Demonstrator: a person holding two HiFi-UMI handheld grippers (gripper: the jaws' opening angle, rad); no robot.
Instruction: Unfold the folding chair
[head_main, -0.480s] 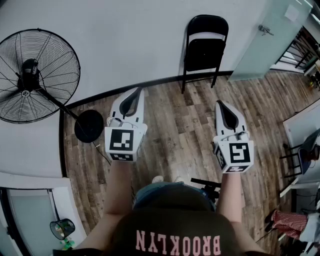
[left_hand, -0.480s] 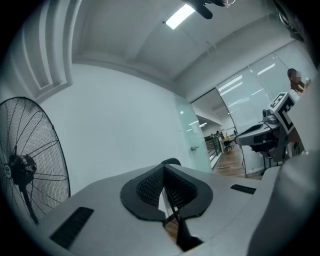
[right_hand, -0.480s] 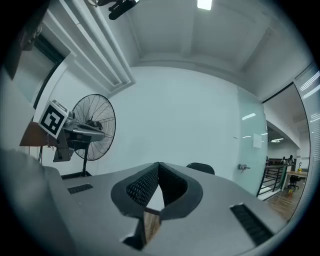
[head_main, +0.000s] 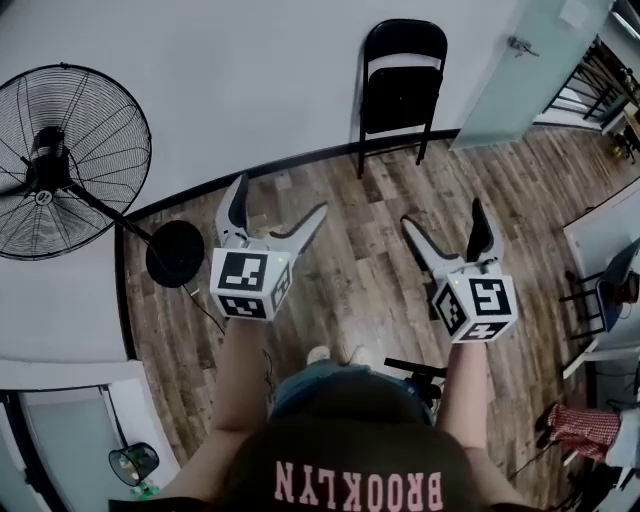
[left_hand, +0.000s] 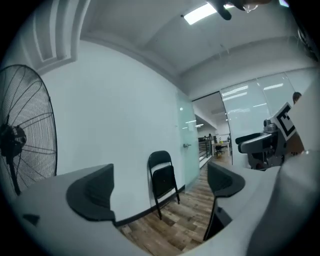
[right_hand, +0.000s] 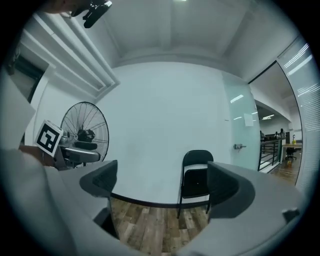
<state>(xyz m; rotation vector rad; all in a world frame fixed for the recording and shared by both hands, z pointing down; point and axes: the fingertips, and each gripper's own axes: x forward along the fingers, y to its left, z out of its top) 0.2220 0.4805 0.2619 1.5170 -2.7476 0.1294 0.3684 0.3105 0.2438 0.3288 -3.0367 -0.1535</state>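
Observation:
A black folding chair (head_main: 400, 90) stands folded up against the white wall, at the top middle of the head view. It shows between the jaws in the left gripper view (left_hand: 162, 180) and in the right gripper view (right_hand: 196, 182), some way off. My left gripper (head_main: 280, 197) (left_hand: 160, 187) is open, its jaws spread wide with nothing between them. My right gripper (head_main: 444, 214) (right_hand: 165, 185) is open and empty too. Both are held level above the wooden floor, side by side, well short of the chair.
A large black pedestal fan (head_main: 70, 150) stands left by the wall, its round base (head_main: 178, 252) close to my left gripper. A glass door (head_main: 520, 70) is right of the chair. A white table (head_main: 600, 250) and dark seats line the right edge. A black object (head_main: 415, 370) lies by my feet.
Each gripper showed as one narrow shape before; now both show their jaws spread wide apart. The chair sits slightly higher in the head view.

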